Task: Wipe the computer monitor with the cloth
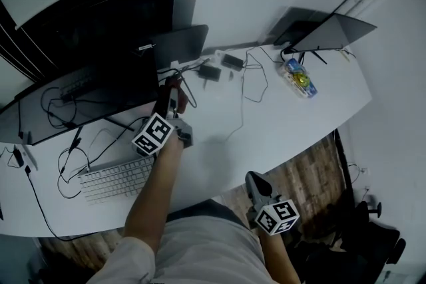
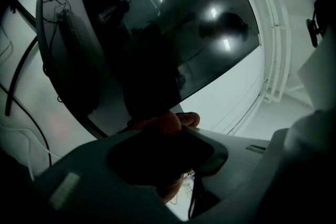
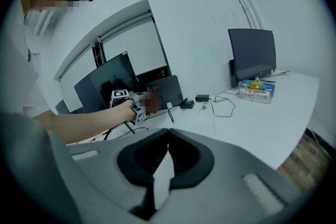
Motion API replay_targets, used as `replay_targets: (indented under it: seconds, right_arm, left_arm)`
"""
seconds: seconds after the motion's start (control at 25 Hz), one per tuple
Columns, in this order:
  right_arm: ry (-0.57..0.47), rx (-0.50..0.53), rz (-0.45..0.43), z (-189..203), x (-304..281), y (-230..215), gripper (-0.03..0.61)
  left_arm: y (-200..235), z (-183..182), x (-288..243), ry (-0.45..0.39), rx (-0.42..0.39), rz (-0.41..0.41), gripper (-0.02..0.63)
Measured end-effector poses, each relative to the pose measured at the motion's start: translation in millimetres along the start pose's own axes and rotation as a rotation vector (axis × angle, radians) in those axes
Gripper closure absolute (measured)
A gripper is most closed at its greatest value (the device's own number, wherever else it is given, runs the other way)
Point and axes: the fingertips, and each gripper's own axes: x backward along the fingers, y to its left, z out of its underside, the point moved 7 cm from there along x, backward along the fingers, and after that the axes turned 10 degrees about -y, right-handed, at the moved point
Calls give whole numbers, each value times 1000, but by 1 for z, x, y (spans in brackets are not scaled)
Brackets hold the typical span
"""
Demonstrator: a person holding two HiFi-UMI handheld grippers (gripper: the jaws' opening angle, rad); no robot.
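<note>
Jaws first, from the head view: our left gripper [image 1: 172, 95] is out over the desk [image 1: 299, 123] with a reddish cloth [image 1: 175, 82] at its tip, right at the right-hand edge of the monitor [image 1: 86, 93]. The monitor stretches away to the left of the jaws, so we judge the wipe must run leftward along its long side. Our right gripper [image 1: 258, 183] hangs low by our body, well apart from the monitor, which makes the left plainly the nearer one. From the left gripper view, the jaws pinch the cloth [image 2: 167, 122] and the dark monitor [image 2: 210, 34] fills the space straight ahead, close. Whether cloth touches glass we cannot tell. From the right gripper view, our right gripper [image 3: 169, 132] has its jaws pressed together on nothing. Far ahead of it, the left gripper [image 3: 144, 105] holds the cloth [image 3: 152, 99] beside the monitor [image 3: 105, 86].
</note>
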Motion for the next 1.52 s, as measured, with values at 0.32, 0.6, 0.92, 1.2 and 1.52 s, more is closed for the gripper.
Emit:
replay_targets:
  seconds: [0.32, 0.6, 0.92, 1.2, 1.52]
  right_arm:
    - [-9, -3, -8, -4, -2, 9, 575]
    - [-26, -13, -9, -9, -2, 8, 575]
    - [-50, -20, -15, -19, -1, 5, 575]
    - [-57, -26, -16, -21, 0, 3, 575]
    - [-89, -27, -14, -27, 2, 7, 575]
  left_arm:
    - [-34, -24, -2, -60, 97, 85, 460]
    - [-89, -56, -11, -125, 150, 208, 462]
    - [-133, -81, -7, -208, 172, 263, 462]
    - [-151, -93, 3, -250, 188, 250, 462]
    - [-179, -110, 8, -278, 194, 285, 462]
